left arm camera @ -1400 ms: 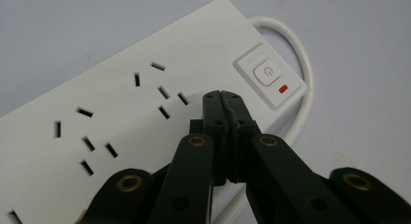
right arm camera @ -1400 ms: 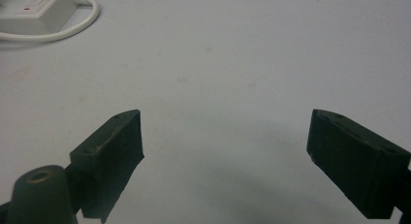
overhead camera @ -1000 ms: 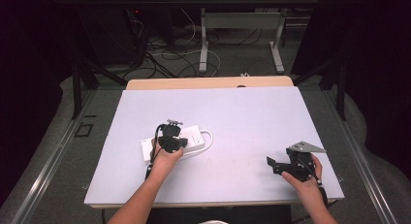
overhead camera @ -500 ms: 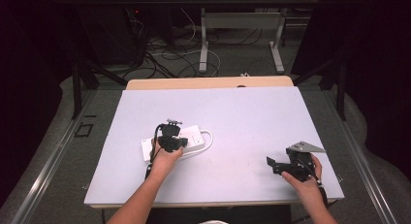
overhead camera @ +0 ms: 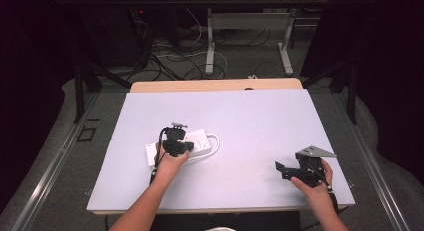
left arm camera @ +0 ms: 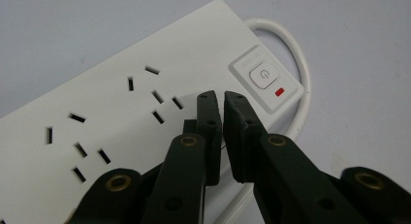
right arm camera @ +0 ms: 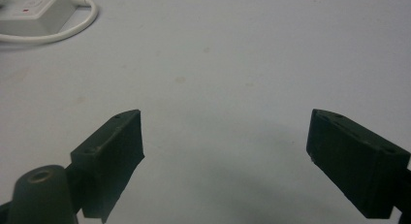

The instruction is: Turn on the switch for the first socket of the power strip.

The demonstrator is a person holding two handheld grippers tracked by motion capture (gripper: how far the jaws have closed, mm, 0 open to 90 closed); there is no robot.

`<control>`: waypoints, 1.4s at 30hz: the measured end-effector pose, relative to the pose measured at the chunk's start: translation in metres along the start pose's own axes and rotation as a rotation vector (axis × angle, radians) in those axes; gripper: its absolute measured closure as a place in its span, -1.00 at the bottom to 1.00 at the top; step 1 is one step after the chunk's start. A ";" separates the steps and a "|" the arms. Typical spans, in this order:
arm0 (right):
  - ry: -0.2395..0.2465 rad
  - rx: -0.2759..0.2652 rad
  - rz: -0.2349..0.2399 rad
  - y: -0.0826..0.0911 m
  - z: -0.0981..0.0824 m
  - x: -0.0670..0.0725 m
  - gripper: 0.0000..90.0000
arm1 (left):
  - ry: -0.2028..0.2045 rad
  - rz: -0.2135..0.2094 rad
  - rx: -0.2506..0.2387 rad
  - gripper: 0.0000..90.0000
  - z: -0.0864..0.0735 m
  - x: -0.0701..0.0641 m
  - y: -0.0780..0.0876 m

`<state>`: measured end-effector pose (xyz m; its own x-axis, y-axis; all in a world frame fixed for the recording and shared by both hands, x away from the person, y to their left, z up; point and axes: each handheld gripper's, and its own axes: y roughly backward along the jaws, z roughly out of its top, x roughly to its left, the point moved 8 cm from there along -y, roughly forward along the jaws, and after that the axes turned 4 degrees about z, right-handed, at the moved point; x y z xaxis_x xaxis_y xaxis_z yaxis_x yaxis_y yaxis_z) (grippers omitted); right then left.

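A white power strip (overhead camera: 202,139) lies on the pale table (overhead camera: 260,116), its white cable (overhead camera: 216,143) looping at the right end. My left gripper (overhead camera: 178,127) hovers over the strip's top. In the left gripper view its tips (left arm camera: 217,94) stand just above the strip (left arm camera: 111,98), near the power button (left arm camera: 263,74) and the red lamp (left arm camera: 279,92). The jaws have just been opening, with only a narrow gap and nothing between them. My right gripper (overhead camera: 281,169) rests at the front right, jaws wide open (right arm camera: 225,116) over bare table, holding nothing.
The strip's switch end (right arm camera: 34,10) and cable (right arm camera: 72,32) show far off in the right gripper view. Beyond the table's wooden back edge (overhead camera: 215,85) lie floor cables and a desk frame (overhead camera: 210,46). Dark curtains flank both sides.
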<state>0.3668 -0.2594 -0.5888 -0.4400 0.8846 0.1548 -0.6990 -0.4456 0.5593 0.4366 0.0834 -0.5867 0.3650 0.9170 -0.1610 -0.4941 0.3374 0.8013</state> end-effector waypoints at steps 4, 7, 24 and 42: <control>-0.002 0.003 0.000 -0.001 0.000 -0.001 -0.72 | 0.009 -0.005 -0.002 0.81 0.000 0.001 0.001; -0.008 0.002 0.001 -0.003 0.000 -0.002 -0.72 | 0.006 -0.010 -0.001 0.75 0.000 0.002 0.002; -0.011 -0.006 -0.006 0.003 -0.001 -0.002 -0.72 | -0.014 -0.024 -0.002 0.33 0.006 -0.002 0.011; -0.016 -0.002 -0.004 0.002 -0.001 -0.001 -0.72 | -0.019 -0.045 -0.011 0.10 0.013 0.002 0.024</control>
<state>0.3660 -0.2613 -0.5885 -0.4279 0.8884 0.1660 -0.7017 -0.4424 0.5584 0.4355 0.0904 -0.5604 0.4020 0.8966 -0.1860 -0.4856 0.3809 0.7868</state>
